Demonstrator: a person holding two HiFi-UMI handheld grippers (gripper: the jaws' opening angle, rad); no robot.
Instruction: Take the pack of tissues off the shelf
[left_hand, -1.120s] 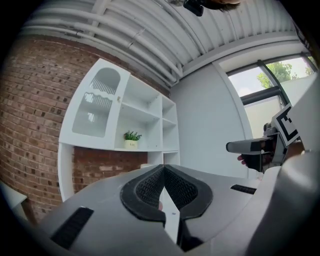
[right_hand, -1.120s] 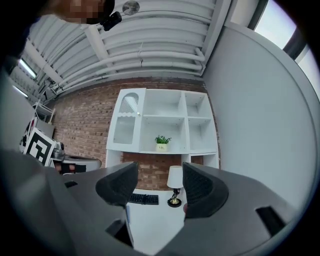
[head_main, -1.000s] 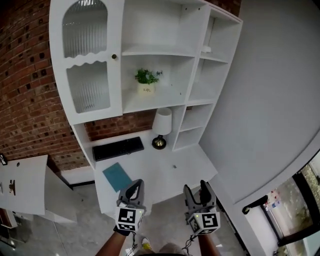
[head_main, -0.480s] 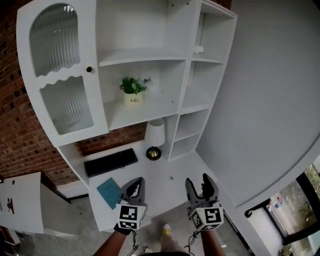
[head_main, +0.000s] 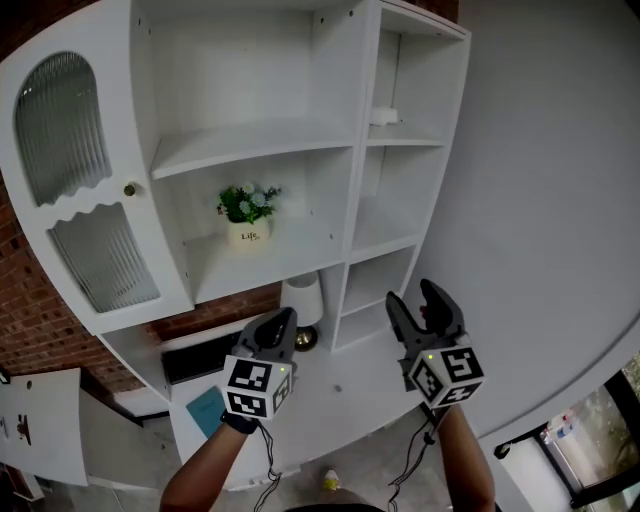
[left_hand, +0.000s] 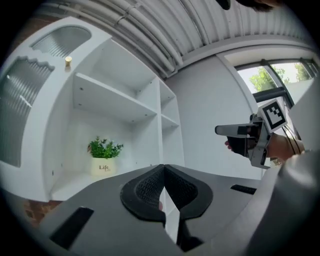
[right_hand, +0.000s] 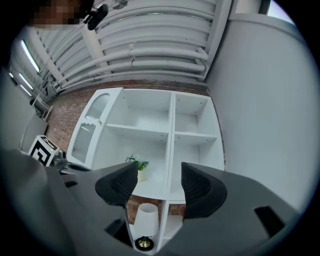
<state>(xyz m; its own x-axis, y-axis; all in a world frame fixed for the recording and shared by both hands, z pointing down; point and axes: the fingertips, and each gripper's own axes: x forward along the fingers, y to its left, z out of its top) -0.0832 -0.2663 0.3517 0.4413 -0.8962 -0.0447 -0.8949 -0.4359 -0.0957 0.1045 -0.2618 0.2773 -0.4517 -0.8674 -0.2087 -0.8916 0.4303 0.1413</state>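
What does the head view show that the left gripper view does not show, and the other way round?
Only the head view: the pack of tissues, a small white thing on the upper right shelf, then the lamp and the teal book lower down. Only the left gripper view: the window with trees and the ribbed ceiling. Both: the white shelf unit, the potted plant, the left gripper with its claw shut and empty, and the right gripper with its claw open.
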